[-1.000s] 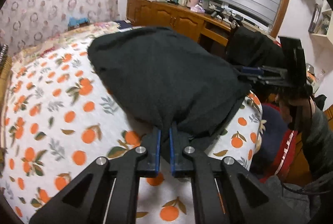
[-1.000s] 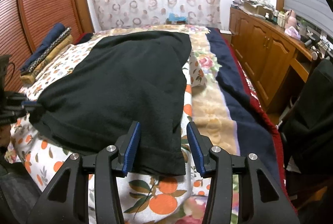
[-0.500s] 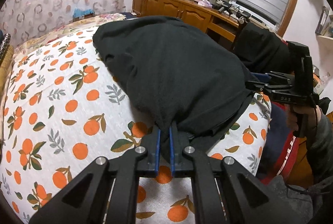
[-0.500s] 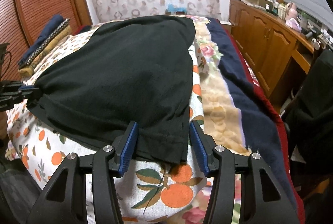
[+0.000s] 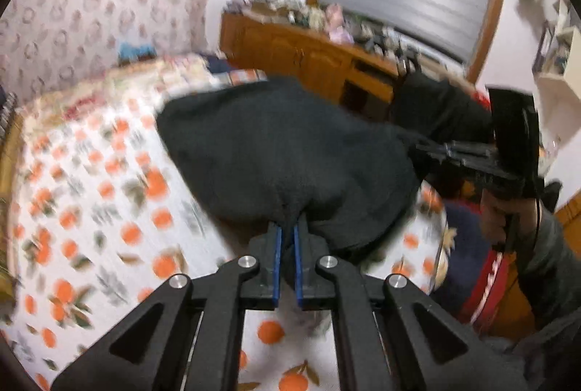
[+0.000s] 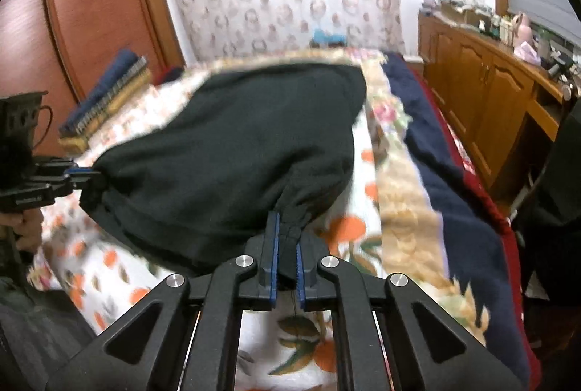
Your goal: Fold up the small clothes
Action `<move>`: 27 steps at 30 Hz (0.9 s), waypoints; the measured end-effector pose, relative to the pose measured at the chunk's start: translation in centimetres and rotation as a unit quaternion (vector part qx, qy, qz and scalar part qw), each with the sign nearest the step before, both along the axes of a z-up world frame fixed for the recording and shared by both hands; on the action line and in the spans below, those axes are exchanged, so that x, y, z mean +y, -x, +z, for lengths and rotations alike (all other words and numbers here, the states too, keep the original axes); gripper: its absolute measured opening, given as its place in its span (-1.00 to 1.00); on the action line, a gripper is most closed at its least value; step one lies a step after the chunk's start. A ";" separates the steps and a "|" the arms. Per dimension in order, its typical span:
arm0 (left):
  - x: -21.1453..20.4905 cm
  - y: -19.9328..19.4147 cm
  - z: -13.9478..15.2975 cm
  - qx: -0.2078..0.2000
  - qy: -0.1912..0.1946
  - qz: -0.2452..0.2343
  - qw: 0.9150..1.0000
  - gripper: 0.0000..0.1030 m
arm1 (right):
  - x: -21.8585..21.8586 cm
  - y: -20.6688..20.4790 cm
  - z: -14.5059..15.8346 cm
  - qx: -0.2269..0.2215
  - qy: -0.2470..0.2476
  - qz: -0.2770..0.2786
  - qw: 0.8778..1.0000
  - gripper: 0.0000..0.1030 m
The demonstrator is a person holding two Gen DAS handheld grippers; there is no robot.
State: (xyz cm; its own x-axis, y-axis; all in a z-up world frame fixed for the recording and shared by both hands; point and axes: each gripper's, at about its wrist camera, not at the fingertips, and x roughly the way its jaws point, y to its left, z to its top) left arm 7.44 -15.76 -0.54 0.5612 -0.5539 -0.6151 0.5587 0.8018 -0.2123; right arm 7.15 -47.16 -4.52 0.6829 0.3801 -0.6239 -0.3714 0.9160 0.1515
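Both grippers, left (image 5: 287, 238) and right (image 6: 287, 238), clench the near corners of the black garment (image 6: 236, 151) on the bed (image 6: 120, 274); fold starting, I'd say; next, carry that edge across evenly.

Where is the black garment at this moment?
In both wrist views the black garment lies mid-frame over the orange-print bedsheet, its near edge pinched by the left gripper and right gripper.

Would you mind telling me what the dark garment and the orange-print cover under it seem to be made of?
Dark garment: looks like a thick, soft knit or fleece, matte and slightly fuzzy, bunching in soft folds where the right tool and left tool pinch it. Orange-print cover: probably thin woven cotton, smooth and flat; motion blur leaves the weave uncertain.
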 end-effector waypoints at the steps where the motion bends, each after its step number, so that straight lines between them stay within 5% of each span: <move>1: 0.2 0.0 1.3 -0.013 0.009 0.000 1.000 -0.95 | 0.1 0.1 1.1 -0.012 -0.006 0.002 1.000 -0.93; 13: 6.1 -0.7 15.3 -0.140 0.047 0.051 0.988 -0.95 | 2.7 0.5 16.3 -0.183 -0.039 0.036 0.982 -0.94; 17: 8.2 -2.0 17.0 -0.155 0.042 0.078 0.984 -0.95 | 5.1 -0.3 19.8 -0.212 -0.014 0.039 0.976 -0.94; 27: 11.9 -9.4 20.0 -0.188 0.008 0.159 0.969 -0.95 | 10.8 -9.3 22.9 -0.213 -0.006 0.034 0.976 -0.94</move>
State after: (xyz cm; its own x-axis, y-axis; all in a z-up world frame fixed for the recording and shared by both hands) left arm 16.89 -3.83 19.43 0.8879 -0.3232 -0.3274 0.3233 0.9446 -0.0559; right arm 16.42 -36.38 18.35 0.8523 0.4399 -0.2830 -0.4637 0.8858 -0.0196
